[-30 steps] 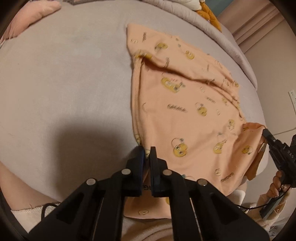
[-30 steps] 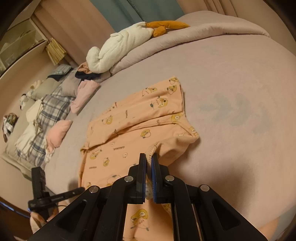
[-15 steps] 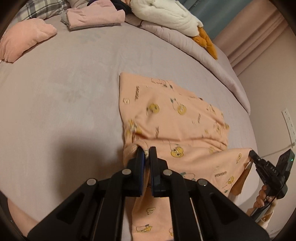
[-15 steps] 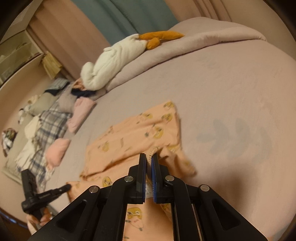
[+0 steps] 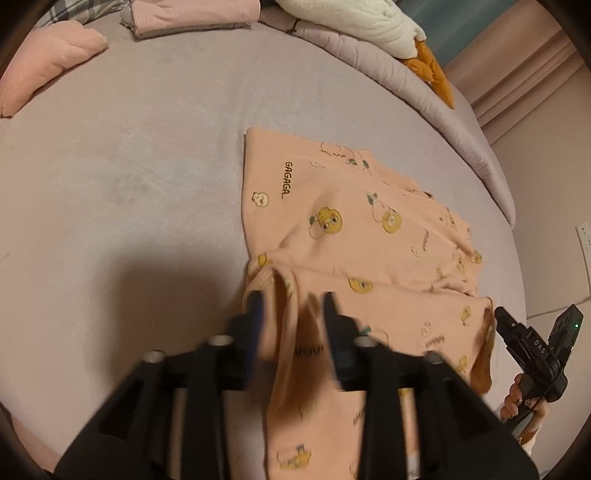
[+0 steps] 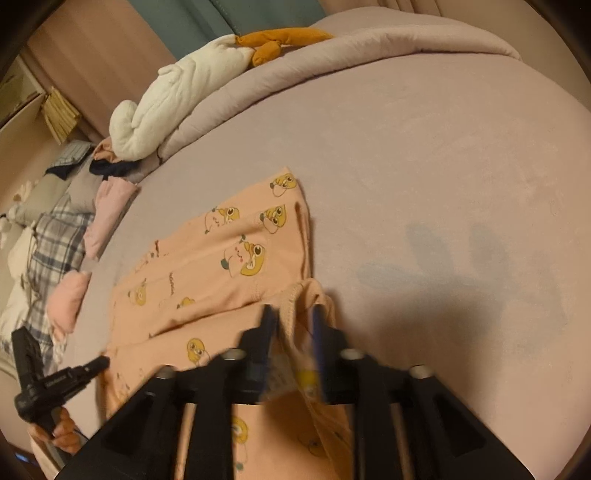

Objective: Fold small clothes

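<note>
A small peach garment printed with yellow cartoon faces lies on the mauve bed, its near part folded over the far part; it also shows in the right wrist view. My left gripper is open, its fingers either side of the garment's left folded corner, which stands loose between them. My right gripper is open too, with the right folded corner between its fingers. Each gripper shows in the other's view, the right one and the left one.
A white and orange plush toy lies on the rolled duvet at the back. Folded pink clothes, a pink bundle and plaid fabric lie at the bed's left. The bed edge and wall are at the right.
Both grippers carried the garment's near edge forward over the rest, then opened. The corners now rest loose between the spread fingers.
</note>
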Motion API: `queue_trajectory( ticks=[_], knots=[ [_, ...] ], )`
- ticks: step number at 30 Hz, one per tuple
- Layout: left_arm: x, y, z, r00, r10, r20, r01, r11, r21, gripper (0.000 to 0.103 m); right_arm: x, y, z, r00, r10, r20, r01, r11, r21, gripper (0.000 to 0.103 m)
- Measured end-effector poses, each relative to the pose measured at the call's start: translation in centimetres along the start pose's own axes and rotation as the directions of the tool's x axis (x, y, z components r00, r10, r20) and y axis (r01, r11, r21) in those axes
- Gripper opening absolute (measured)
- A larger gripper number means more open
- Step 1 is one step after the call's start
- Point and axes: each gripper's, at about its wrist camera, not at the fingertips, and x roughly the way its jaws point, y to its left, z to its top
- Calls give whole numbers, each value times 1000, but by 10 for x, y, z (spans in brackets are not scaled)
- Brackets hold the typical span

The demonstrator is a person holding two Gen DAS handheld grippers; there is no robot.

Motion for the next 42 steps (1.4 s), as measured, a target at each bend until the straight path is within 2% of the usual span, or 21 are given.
queue_trajectory(
  ticks=[1,2,9,14,21,22,24,25,26,28,30,32,36,39,42],
  knots=[
    [-3,-1,-4,1000,3,1,-3,1000,9,52,-4,-3,0,1000,-3,9,3,1000,-5,48],
    [-6,-1,-8,1000,7,0,-7,1000,18,55,-10,-4,-2,1000,-1,13,1,1000,-16,49],
    [-4,0,-45,994,-19,-110,23,999,43,55,-22,-9,-34,998,18,-67,-22,998,-61,49],
    [0,-8,-64,991,-4,-134,16,996,91,55,-20,-10,-49,995,31,-99,-38,997,-71,49],
    [5,-13,-82,990,3,-138,12,994,104,53,-12,-23,-57,995,-12,-104,6,998,-60,49],
    [5,-13,-85,990,0,-141,14,995,95,49,-13,-24,-59,995,-16,-99,10,998,-64,49],
    [4,-17,-93,989,-10,-145,25,995,101,34,-14,-23,-60,996,-22,-87,16,997,-74,45],
    [5,-19,-98,989,-15,-148,32,993,110,19,-14,-22,-61,996,-31,-83,24,996,-83,42],
    [6,-19,-100,988,-18,-151,35,993,110,9,-13,-21,-61,996,-41,-79,34,995,-91,35],
    [6,-20,-103,989,-15,-147,32,993,116,6,-10,-22,-62,996,-52,-79,44,995,-91,26],
    [1,-23,-103,991,-17,-134,33,992,123,4,-9,-24,-61,995,-58,-85,50,994,-94,11],
    [-7,-29,-100,992,-39,-118,54,991,126,3,-13,-21,-62,995,-59,-75,51,994,-99,8],
    [-44,-39,-90,994,-105,-39,110,983,146,3,-44,-16,-59,999,35,-23,-36,997,-70,7],
    [-75,-44,-82,988,-156,23,150,975,163,3,-77,-6,-55,991,132,31,-129,988,-90,7],
    [-102,-47,-76,977,-196,81,181,970,164,3,-100,1,-53,979,194,63,-188,977,-98,7]
  ],
)
